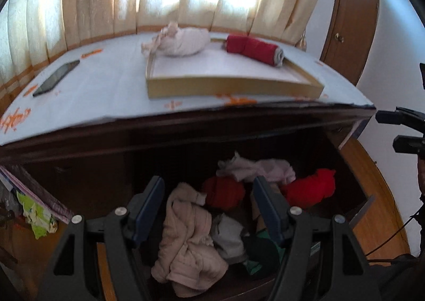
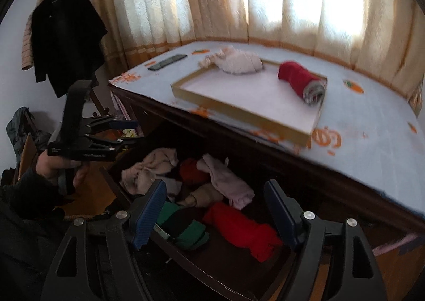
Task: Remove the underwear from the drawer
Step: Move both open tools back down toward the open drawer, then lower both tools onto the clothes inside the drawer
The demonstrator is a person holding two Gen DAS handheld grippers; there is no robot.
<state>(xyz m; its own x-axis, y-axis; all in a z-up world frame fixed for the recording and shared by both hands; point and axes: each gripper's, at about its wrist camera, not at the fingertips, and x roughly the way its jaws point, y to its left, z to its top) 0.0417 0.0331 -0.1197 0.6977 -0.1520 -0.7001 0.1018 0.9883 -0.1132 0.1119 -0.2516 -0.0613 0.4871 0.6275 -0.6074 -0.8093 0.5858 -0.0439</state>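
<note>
Jaws of both grippers parted, empty, above open drawer [image 2: 148,237], underwear [image 1: 186,242] heaped inside

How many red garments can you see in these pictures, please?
3. One rolled red garment lies in the tray on the dresser top. Two are in the open drawer: one near its right side, one further back. Others may be buried under the pile.

Underwear [image 1: 191,237] heaped in open drawer [image 2: 212,271] below dresser top [image 1: 106,88], with tray [image 1: 228,85] above holding two rolls, phone [image 1: 55,77] left of it
</note>
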